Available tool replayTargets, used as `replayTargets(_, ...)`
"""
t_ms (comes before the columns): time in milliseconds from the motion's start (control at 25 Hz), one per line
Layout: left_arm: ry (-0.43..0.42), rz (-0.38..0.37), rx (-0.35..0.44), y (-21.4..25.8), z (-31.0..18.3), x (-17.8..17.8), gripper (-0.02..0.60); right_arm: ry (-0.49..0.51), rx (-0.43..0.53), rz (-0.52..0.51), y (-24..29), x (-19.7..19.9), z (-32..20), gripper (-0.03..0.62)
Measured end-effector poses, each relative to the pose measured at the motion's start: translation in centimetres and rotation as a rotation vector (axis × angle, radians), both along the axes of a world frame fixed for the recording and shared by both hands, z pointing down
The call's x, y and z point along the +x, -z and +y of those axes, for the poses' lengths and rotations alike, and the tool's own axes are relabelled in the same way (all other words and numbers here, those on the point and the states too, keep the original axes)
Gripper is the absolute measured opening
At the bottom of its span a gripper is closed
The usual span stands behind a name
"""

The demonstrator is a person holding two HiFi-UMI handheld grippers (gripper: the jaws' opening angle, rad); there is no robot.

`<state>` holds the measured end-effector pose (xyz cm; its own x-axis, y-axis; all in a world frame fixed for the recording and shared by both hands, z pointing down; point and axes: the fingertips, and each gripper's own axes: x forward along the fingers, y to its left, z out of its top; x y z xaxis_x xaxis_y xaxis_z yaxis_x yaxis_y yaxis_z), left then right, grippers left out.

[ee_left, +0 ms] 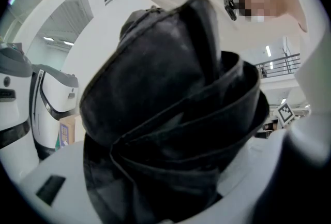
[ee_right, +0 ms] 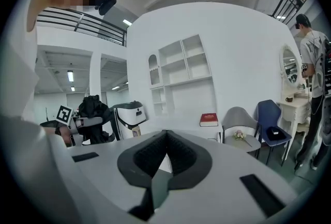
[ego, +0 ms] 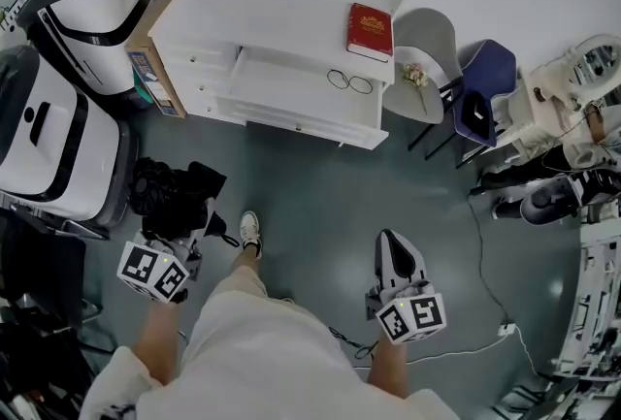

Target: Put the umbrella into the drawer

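Observation:
A black folded umbrella [ego: 175,200] is clamped in my left gripper [ego: 182,236], low at the left in the head view. In the left gripper view the umbrella [ee_left: 170,114] fills the picture between the jaws. My right gripper [ego: 394,248] hangs over the green floor at the right, shut, its pads [ee_right: 155,153] touching with nothing between them. The white desk [ego: 291,69] with its drawer fronts [ego: 301,113] stands ahead, a good way beyond both grippers. From the right gripper view I see the umbrella [ee_right: 95,109] at the left and the desk [ee_right: 181,122] straight ahead.
A red book [ego: 371,30] and a pair of glasses [ego: 349,81] lie on the desk. White-and-black machines [ego: 58,137] and a cardboard box [ego: 155,59] stand left. A grey chair [ego: 427,59], a blue chair [ego: 485,88], floor cables [ego: 485,263] and a standing person [ee_right: 313,62] are right.

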<state>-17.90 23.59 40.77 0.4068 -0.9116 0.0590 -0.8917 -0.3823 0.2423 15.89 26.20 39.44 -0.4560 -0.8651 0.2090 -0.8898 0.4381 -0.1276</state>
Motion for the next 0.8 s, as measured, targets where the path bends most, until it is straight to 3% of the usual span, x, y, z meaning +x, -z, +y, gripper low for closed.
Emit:
replayTargets(360, -0.150, 0.040, -0.039, 0.1, -18.6, -1.2, 0.282, -0.049, -0.012, 0.053, 2.1, -4.8, -17.2, 0.000)
replayTargets(600, -0.251, 0.095, -0.118, -2.2, -23.9, 0.7, 0.281, -0.071, -0.037, 0.059, 2.3, -7.5, -22.0, 0.000)
replayTargets(800, -0.325, 0.109, -0.145, -2.6, -26.4, 3.2, 0.282, -0.115, -0.039, 0.068, 3.1, -5.7, -24.2, 0.000)
